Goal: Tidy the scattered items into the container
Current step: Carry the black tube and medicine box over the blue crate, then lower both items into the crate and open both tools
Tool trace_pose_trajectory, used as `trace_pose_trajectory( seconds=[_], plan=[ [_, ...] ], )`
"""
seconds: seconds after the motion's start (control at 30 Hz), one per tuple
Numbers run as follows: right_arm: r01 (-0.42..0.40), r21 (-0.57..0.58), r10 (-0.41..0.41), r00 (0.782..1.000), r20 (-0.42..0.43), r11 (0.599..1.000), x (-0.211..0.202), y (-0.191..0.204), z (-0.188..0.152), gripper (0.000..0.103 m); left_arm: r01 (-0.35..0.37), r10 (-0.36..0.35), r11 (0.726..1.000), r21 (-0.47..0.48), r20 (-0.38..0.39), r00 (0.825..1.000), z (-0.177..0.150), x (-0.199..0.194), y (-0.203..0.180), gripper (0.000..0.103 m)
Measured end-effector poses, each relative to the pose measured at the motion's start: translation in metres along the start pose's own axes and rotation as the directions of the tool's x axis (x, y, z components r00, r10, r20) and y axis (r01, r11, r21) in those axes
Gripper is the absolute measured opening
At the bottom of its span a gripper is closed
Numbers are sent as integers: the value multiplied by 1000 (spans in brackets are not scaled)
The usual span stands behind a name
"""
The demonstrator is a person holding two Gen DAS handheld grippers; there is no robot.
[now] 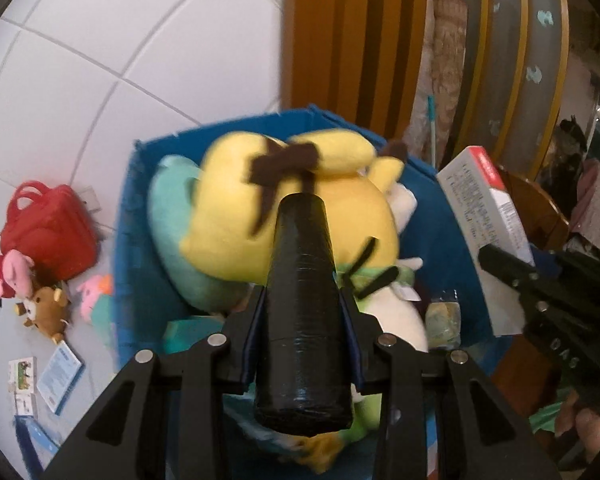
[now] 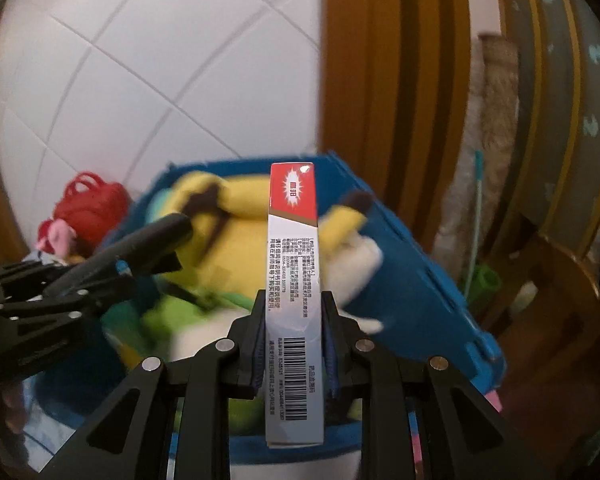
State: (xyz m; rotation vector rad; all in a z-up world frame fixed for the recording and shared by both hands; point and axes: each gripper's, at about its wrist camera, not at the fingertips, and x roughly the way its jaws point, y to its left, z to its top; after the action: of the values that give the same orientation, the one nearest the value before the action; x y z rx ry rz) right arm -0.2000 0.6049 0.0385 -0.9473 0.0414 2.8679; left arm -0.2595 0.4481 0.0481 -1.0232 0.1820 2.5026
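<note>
Left wrist: claw (image 1: 302,300) grips glossy black tapered roll (image 1: 302,320).

Black roll (image 1: 302,316) lower centre: glossy plastic film, wrinkled. Yellow plush toy (image 1: 228,216): soft fuzzy cloth. Blue container (image 2: 412,280): matt smooth plastic. Box (image 2: 294,300) centre: smooth printed cardboard. Wall tiles (image 1: 120,40) upper left: glossy white. Panel (image 2: 380,80) upper right: varnished wood.

Plush toys (image 1: 284,200) in bin (image 1: 128,240); bag (image 1: 48,228) left on floor.
</note>
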Motion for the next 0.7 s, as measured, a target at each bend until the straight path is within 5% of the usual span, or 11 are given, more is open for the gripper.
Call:
trace_pose_trajectory(
  seconds=[0.37, 0.5, 0.7],
  plan=[
    [-13, 23, 14, 999, -35, 1000, 25, -46, -16, 23, -25, 22, 997, 79, 36, 999, 19, 10, -74, 34],
    [-1, 12, 2, 997, -72, 1000, 35, -54, -15, 23, -19, 22, 997, 73, -34, 999, 18, 37, -86, 35],
    [19, 11, -18, 994, -104, 1000, 44, -61, -20, 24, -50, 52, 997, 65, -23, 998, 12, 45, -86, 69]
  ],
)
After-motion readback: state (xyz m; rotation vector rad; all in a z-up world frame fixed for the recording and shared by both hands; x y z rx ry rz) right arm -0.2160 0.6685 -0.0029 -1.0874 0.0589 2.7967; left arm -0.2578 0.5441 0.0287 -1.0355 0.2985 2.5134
